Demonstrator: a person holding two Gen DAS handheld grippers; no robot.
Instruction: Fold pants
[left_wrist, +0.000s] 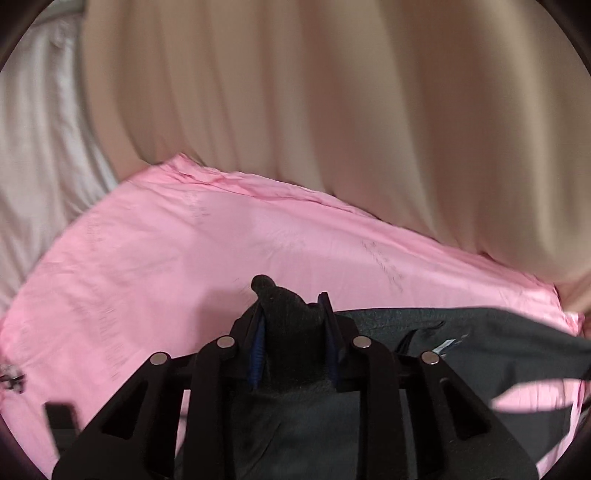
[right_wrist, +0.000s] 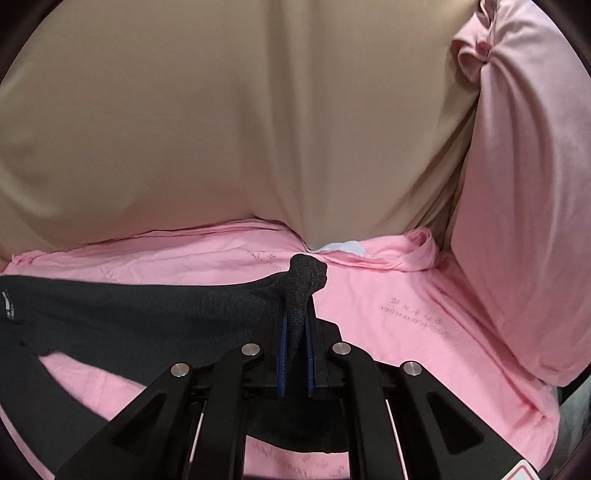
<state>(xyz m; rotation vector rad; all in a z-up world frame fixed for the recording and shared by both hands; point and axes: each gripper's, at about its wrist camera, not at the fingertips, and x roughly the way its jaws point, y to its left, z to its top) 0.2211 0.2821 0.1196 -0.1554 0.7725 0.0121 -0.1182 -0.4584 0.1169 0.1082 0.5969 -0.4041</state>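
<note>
Open surface: pink sheet (left_wrist: 155, 258) lies flat and bare ahead of both grippers.
Far boundary: beige curtain (right_wrist: 221, 129) hangs down onto the sheet's far edge.
Right boundary: pink pillow (right_wrist: 524, 221) stands against the curtain.
Between grippers: dark pants (right_wrist: 129, 306) stretched above the sheet.

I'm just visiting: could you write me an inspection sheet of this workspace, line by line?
Surface: pink sheet, creased, faint print.
Job's things: dark pants, an edge lifted off the sheet.
Clutter: pink pillow at the right.
Grippers: left tool shut on a bunch of the pants; right tool shut on another bunch.
Cables: nothing seen.
Surroundings: beige curtain behind the bed; whitish fabric at far left.
</note>
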